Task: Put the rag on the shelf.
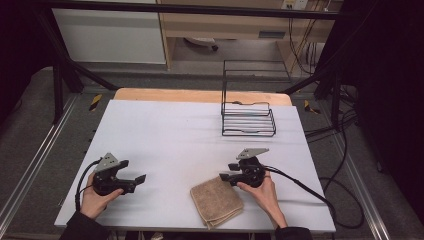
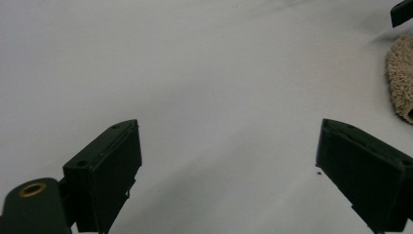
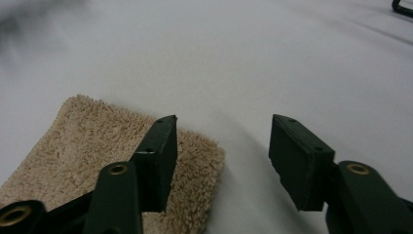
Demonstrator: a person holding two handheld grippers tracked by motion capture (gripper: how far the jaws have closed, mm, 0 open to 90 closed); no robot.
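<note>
Nearest the person, a folded tan towel lies flat on the white table at about six o'clock, close to the near edge. The right gripper sits just beyond the towel's far right corner, at roughly five o'clock, and points left across the table. In the right gripper view, one jaw stands over the towel's corner and the other over bare table beside it. The jaws are partly apart, gripping nothing, and the pads do not press on the cloth.

The left gripper rests at about seven o'clock, well apart from the towel, aimed right towards it. Its jaws stand wide, with only bare table between them. In the left gripper view, the towel's edge shows far off at the right.

Nothing lies between either gripper and the towel. Farther out, at one o'clock, a black wire rack stands near the table's far edge, well apart from both grippers.
</note>
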